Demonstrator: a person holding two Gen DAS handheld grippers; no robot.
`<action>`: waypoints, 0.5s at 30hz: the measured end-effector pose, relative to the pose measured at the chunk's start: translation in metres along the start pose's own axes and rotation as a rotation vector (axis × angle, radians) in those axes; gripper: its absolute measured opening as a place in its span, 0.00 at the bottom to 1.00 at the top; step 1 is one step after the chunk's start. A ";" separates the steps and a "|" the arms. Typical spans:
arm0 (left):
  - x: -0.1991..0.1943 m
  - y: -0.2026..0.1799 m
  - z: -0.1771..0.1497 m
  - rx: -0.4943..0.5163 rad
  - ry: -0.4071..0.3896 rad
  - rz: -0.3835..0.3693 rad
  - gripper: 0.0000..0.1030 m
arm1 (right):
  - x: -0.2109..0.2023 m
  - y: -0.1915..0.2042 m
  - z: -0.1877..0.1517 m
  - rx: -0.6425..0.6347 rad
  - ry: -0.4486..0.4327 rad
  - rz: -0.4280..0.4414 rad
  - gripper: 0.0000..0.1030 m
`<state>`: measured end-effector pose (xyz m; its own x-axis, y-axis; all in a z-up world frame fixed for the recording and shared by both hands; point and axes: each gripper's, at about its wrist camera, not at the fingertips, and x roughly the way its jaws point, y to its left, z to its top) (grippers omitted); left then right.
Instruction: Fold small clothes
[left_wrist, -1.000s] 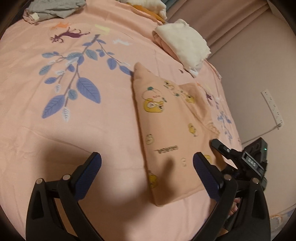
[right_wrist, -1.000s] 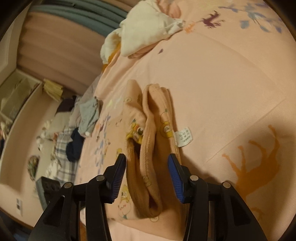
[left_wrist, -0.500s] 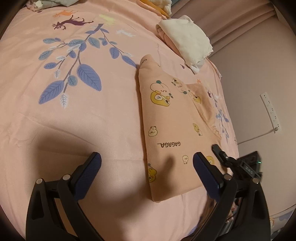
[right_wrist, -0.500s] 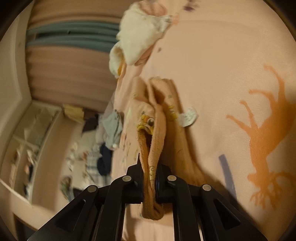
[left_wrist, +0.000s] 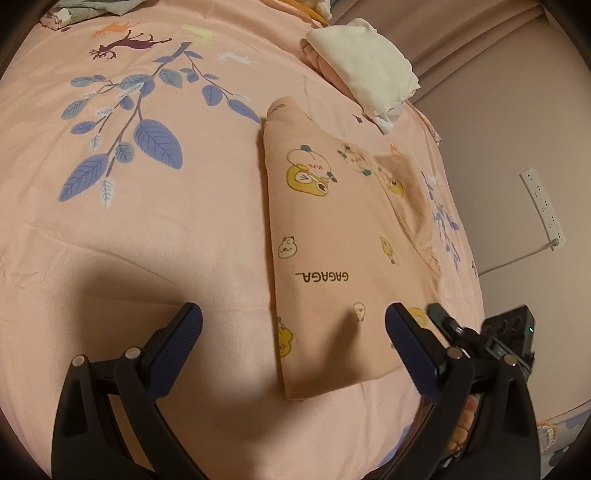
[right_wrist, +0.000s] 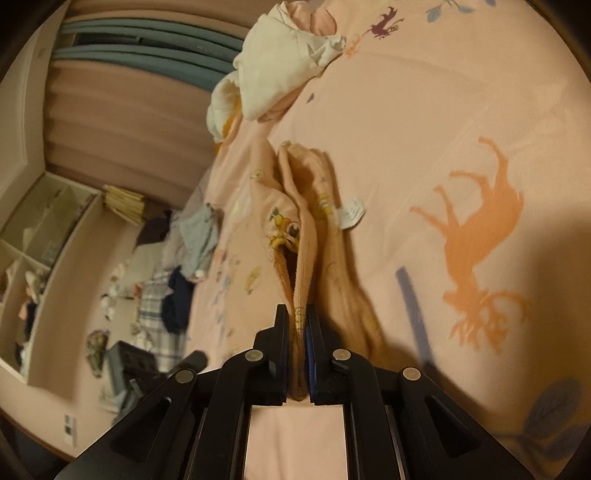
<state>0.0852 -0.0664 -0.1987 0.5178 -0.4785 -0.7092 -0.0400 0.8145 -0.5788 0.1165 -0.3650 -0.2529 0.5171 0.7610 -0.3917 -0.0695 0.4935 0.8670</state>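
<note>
Spreading under both claws, peach bedsheet (left_wrist: 155, 236): right claw (right_wrist: 297, 325) clamped on peach garment (left_wrist: 332, 258), left claw (left_wrist: 291, 332) apart.

On my left wrist feed, the left black plastic two-finger gripper (left_wrist: 293, 326) has angular, hollowed-out arms with round silver screws at the joints. Its fingers end in dark blue ribbed rubber pads (left_wrist: 413, 347). Beyond its right finger I see the right black gripper body (left_wrist: 506, 332), boxy, with a small green light. Below that is bare skin, probably my operator's toes (left_wrist: 463, 424), though the view there is dim. On my right feed, the same gripper (right_wrist: 296, 332) shows silver screws and a blue pad edge.
</note>
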 end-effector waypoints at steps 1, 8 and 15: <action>0.000 0.000 0.000 -0.003 0.001 -0.001 0.97 | -0.006 0.004 -0.001 -0.024 -0.005 0.016 0.09; 0.002 -0.001 -0.001 -0.009 -0.003 0.009 0.97 | -0.011 0.010 -0.007 -0.189 0.006 -0.266 0.09; 0.003 -0.004 -0.003 0.015 -0.008 0.020 0.97 | -0.016 0.005 0.001 -0.163 -0.005 -0.290 0.13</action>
<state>0.0841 -0.0718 -0.1997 0.5242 -0.4593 -0.7171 -0.0378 0.8287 -0.5585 0.1088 -0.3749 -0.2422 0.5392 0.5769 -0.6135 -0.0542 0.7508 0.6583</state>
